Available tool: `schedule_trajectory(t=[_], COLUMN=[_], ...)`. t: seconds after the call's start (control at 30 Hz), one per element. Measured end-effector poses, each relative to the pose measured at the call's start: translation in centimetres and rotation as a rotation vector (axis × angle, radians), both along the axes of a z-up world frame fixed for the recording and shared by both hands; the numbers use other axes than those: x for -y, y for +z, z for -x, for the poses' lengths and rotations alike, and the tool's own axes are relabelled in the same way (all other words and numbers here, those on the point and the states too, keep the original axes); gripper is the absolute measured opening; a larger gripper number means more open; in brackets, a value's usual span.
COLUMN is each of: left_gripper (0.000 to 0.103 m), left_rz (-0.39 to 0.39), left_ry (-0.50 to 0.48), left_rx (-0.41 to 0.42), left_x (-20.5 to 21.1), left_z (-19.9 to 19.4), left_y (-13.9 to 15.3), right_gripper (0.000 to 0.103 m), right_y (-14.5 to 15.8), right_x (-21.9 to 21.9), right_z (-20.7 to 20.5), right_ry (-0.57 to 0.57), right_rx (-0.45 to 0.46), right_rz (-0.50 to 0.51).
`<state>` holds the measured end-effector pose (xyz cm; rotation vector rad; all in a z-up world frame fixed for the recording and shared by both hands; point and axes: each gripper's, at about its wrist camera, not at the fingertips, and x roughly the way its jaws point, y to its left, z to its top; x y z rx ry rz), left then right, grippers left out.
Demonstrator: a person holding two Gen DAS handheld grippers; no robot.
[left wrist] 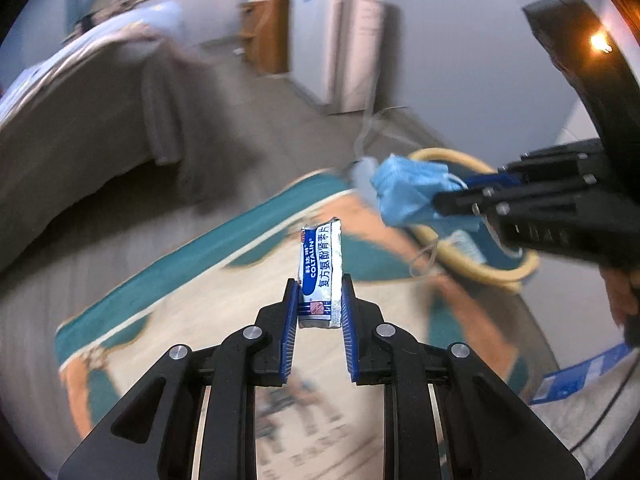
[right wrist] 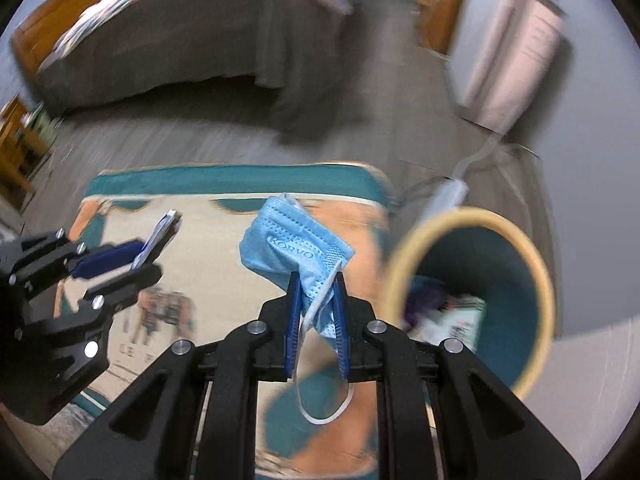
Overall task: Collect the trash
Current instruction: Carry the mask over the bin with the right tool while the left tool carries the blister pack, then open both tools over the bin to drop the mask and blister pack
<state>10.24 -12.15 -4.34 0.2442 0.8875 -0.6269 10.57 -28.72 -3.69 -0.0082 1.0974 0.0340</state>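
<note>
Blue-and-white pill box (left wrist: 321, 276) is pinched upright between the pads of the left gripper (left wrist: 320, 280), its top sticking out past the fingertips. Blue mask (right wrist: 294, 250) is clamped in the right gripper (right wrist: 317, 280), bunched above the pads, with the white ear loop (right wrist: 324, 408) hung below them. Bin (right wrist: 536, 264), yellow-rimmed and teal inside, is seen just right of the right gripper, with some packaging already in it. From the left wrist, bin (left wrist: 516, 276) lies ahead-right, partly hidden behind mask (left wrist: 408, 192) and right gripper (left wrist: 448, 196). Patterned rug (left wrist: 192, 320) is seen under both tools. Background is motion-blurred; bed (right wrist: 200, 48) is seen well ahead
</note>
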Motion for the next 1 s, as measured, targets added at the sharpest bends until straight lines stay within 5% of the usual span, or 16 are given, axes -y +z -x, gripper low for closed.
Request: schedule_trajectory(t=[0.2,0.53,0.77,1.0], left_gripper=[0.022,0.022,0.022,0.03], left_rz=[0.041,-0.025,-0.102,-0.142], left_ry=[-0.109,-0.205,-0.21,-0.162], left_rx=[0.004,0.005,0.0,0.034], left_x=[7.6,15.3,20.1,20.3], left_z=[1.5,3.3,1.6,-0.5], left_y=[0.5,-1.7,-3.6,-3.9], right_gripper=[0.015,0.015,0.015,0.017], right_y=[1.4,-2.8,-4.8,-5.6], right_x=[9.5,15.5,17.4,17.0], right_z=[2.9,2.7,2.3,0.8], right_ry=[-0.2,-0.326,-0.385,-0.343], right_rx=[0.034,-0.053,-0.086,-0.049], right_rz=[-0.046,0.02,-0.023,-0.111])
